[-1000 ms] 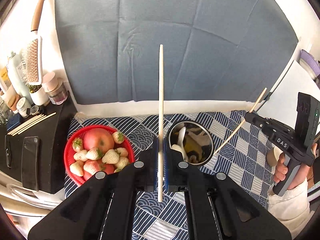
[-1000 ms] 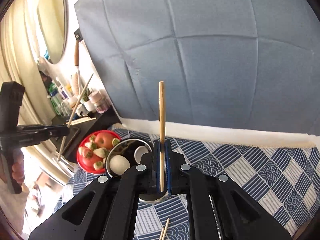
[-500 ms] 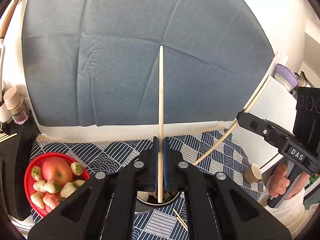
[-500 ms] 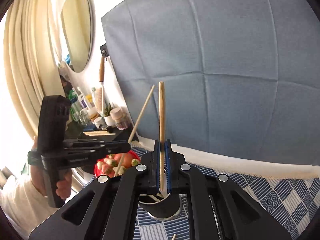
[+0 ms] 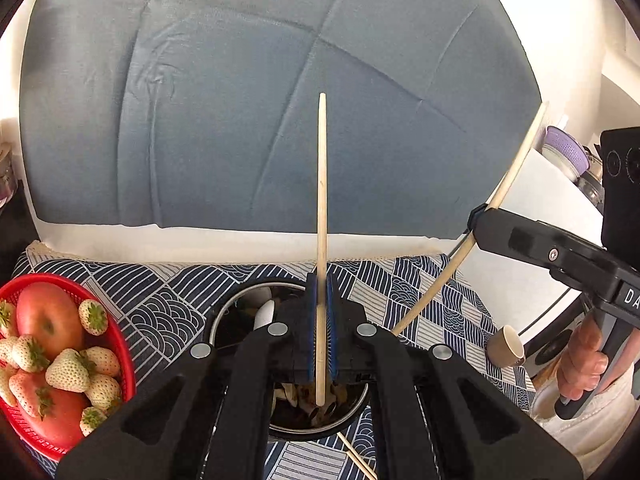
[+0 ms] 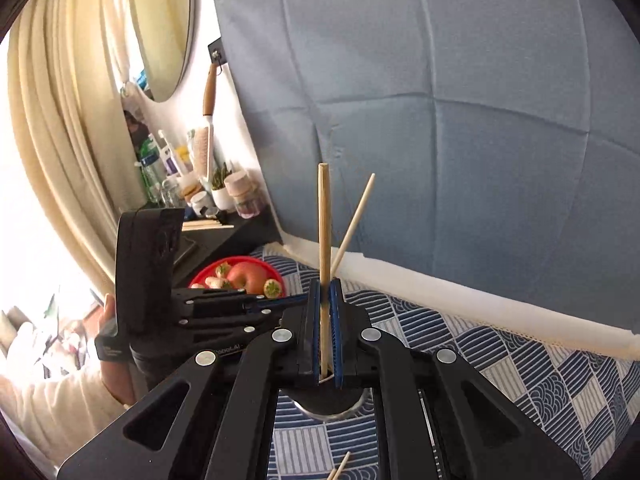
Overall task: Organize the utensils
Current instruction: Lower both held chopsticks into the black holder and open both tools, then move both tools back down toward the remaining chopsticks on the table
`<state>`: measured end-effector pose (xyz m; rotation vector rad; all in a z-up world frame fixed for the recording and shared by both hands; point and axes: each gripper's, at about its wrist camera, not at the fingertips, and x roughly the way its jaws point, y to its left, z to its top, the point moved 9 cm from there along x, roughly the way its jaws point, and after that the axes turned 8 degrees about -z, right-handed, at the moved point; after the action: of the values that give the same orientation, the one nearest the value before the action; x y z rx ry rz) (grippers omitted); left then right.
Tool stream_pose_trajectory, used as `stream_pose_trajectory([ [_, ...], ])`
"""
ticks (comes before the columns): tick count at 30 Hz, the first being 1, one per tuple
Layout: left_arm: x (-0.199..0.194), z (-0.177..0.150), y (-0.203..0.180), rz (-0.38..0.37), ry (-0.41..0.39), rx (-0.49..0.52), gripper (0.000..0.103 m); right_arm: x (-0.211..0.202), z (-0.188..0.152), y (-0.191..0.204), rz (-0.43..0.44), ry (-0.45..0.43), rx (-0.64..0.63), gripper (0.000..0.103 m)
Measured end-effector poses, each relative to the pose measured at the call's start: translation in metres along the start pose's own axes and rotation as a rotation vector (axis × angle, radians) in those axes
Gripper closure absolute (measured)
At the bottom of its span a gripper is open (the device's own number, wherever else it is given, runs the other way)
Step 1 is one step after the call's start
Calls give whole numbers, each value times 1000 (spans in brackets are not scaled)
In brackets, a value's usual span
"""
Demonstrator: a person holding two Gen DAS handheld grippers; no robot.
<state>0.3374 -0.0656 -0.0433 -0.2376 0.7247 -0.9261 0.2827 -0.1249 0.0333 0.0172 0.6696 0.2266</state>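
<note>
My left gripper [image 5: 321, 304] is shut on a pale wooden chopstick [image 5: 322, 184] that stands upright, its lower end over the mouth of a metal cup [image 5: 228, 316]. The cup holds a white spoon [image 5: 266, 314] and other utensils. My right gripper [image 6: 325, 292] is shut on a second chopstick [image 6: 323, 220], also upright above the metal cup [image 6: 332, 412], which its jaws mostly hide. In the left wrist view the right gripper [image 5: 478, 224] comes in from the right with its chopstick [image 5: 516, 172] slanting down toward the cup. In the right wrist view the left gripper [image 6: 284, 302] sits just left with its chopstick [image 6: 356, 220].
A red basket [image 5: 120, 344] of strawberries and apples sits left of the cup on the blue patterned cloth [image 5: 420, 280]. A small brown cup [image 5: 506, 346] stands to the right. Loose chopsticks [image 5: 356, 456] lie in front of the metal cup. A black shelf [image 6: 240, 228] holds bottles and jars.
My left gripper has sunk and shifted right until its chopstick is over the cup; the basket slid to the view's left. The right gripper turned and now stands close beside the left one.
</note>
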Motion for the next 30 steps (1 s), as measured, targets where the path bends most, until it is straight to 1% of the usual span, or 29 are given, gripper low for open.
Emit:
stream_pose_trajectory([
  [5,3,-15,0,-11,18,-2,98,4,-9,0,-2,19,-1,98],
  [7,-2,-18,-1,0,13,15,98,5,-11,0,4,22,7,98],
  [9,-5,-21,-2,-8,23,14,98,7,-12,1,2,23,7,98],
  [12,-10,-23,-4,2,35,35,98,7,-11,2,3,4,19,97],
  [14,-14,-25,-5,32,44,62,97,7,-10,1,-15,-13,18,96],
  [16,-22,-27,-7,54,38,90,87,5,-8,1,-26,-33,27,94],
  [17,-26,-27,-7,66,36,90,67,2,-7,0,-27,-42,36,84],
  [18,-30,-28,-6,75,32,88,51,0,-6,-2,-41,-53,39,60],
  [20,-38,-31,-5,101,19,93,40,-8,-4,-5,-85,-81,23,39],
  [22,-43,-34,-2,141,26,100,29,-12,-5,-8,-113,-85,5,38],
  [23,-45,-36,-1,158,32,105,21,-14,-7,-9,-130,-88,-5,37],
  [24,-47,-39,-1,175,39,110,15,-16,-9,-11,-145,-88,-10,32],
  [25,-49,-42,1,194,42,110,12,-17,-11,-12,-157,-85,-12,24],
  [26,-52,-45,2,203,45,105,9,-18,-15,-15,-172,-83,-11,20],
  [27,-54,-47,2,205,47,100,9,-19,-19,-17,-185,-79,-10,18],
  [30,-58,-58,6,236,61,86,6,-19,-35,-21,-214,-44,-13,17],
])
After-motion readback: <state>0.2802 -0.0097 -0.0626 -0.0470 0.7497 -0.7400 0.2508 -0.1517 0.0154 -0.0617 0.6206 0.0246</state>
